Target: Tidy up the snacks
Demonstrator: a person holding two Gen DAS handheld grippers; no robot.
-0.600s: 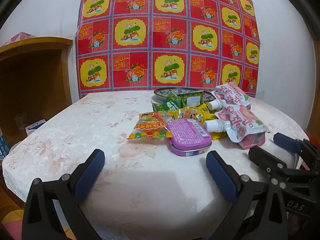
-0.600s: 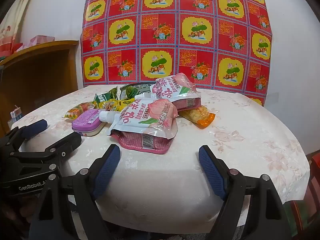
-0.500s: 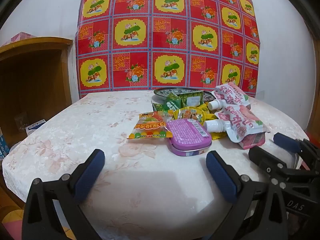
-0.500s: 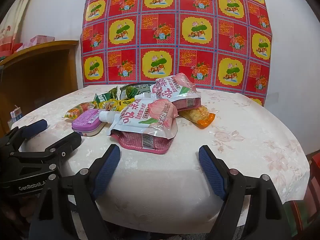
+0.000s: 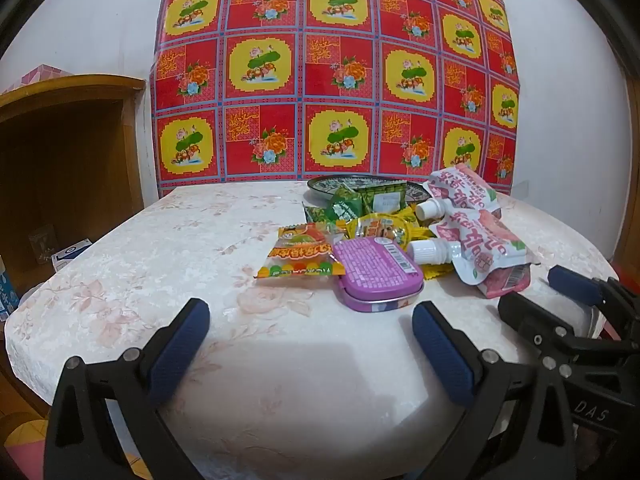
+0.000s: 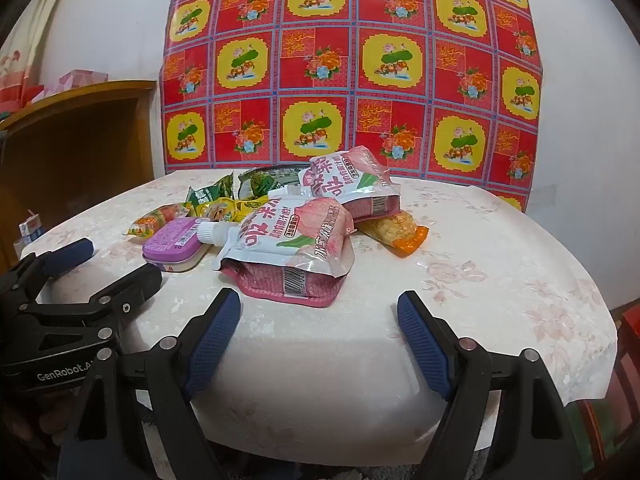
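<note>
A pile of snacks lies mid-table: a purple tin (image 5: 378,274) (image 6: 172,243), an orange candy packet (image 5: 302,256), two pink peach drink pouches (image 5: 478,240) (image 6: 292,246) (image 6: 346,184), green packets (image 5: 346,204) and an orange-yellow packet (image 6: 400,232). A dark patterned plate (image 5: 320,186) sits behind the pile. My left gripper (image 5: 310,344) is open and empty at the table's near edge, short of the tin. My right gripper (image 6: 320,332) is open and empty, just short of the nearer pouch. Each gripper shows in the other's view.
The round table has a white floral cloth (image 5: 180,248). A wooden cabinet (image 5: 60,152) stands at the left with small cartons low beside it. A red and yellow patterned sheet (image 5: 332,80) hangs on the wall behind.
</note>
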